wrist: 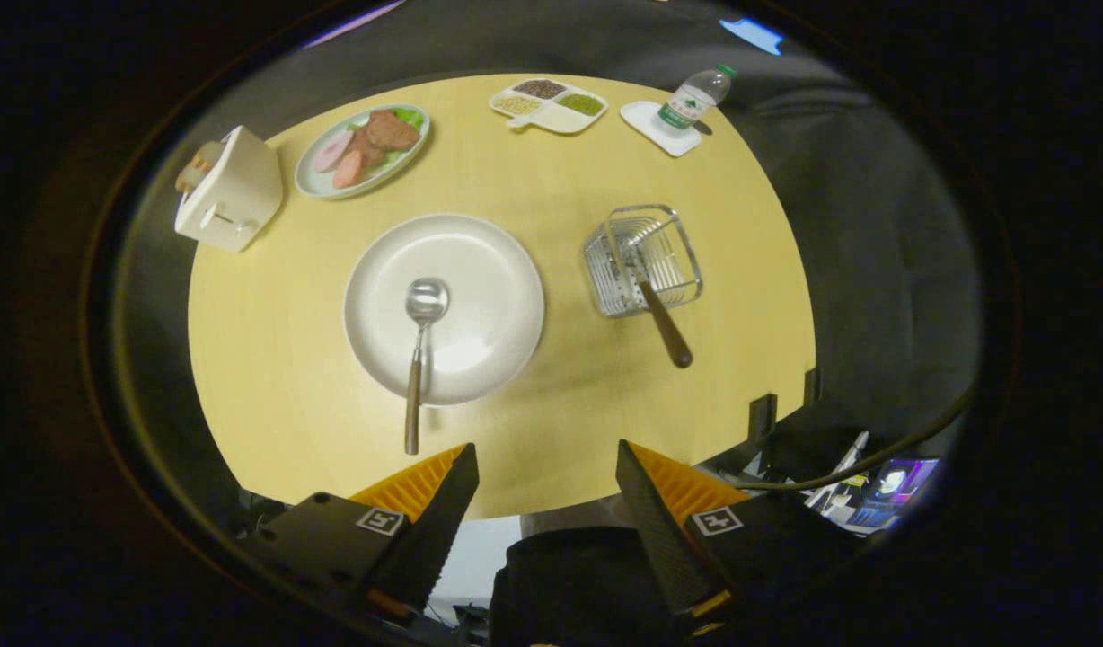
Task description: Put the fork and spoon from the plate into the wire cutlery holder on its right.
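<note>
A white plate (480, 270) lies in the middle of the round yellow table (273, 359). A spoon (419, 350) with a brown handle rests in it, bowl toward the plate's centre, handle sticking out over the near rim. To the plate's right stands the wire cutlery holder (643, 259); the fork (664, 325) is in it, head down, its brown handle leaning out toward me. My gripper (547, 472) hovers high over the table's near edge, open, nothing between its fingers. The spoon's handle end is just beyond the left finger.
A white toaster (231, 189) stands at the far left. A plate of meat slices and greens (363, 149), a divided tray of grains (549, 105) and a water bottle (692, 101) on a white coaster line the far side. Cables and a lit screen (884, 490) lie off the table's near right.
</note>
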Demonstrator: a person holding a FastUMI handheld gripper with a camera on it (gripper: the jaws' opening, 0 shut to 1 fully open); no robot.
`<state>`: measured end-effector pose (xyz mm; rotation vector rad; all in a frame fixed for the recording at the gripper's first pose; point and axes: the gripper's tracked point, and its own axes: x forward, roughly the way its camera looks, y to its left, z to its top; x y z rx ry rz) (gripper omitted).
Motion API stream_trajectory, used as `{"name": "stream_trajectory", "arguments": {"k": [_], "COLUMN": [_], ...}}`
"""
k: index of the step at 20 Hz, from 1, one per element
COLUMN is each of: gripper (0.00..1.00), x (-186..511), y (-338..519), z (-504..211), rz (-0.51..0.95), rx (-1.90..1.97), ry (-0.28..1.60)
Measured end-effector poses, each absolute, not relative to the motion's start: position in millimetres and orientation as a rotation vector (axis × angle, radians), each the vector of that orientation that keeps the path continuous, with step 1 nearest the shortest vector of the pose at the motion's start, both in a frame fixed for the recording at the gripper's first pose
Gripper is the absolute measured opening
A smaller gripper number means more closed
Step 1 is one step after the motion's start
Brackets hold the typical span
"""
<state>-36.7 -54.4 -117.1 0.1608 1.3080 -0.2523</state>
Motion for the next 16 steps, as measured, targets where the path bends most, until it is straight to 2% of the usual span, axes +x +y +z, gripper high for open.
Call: {"name": "stream_trajectory", "arguments": {"k": [8,16], "gripper": [0.99,0.98], "x": [-20.4,-7.9], "y": [24.4,58.2], "z": [-149.9,-205.2], "rz": [-0.243,-0.301], "rx": [0.259,0.353], "ry": [1.29,1.322]}}
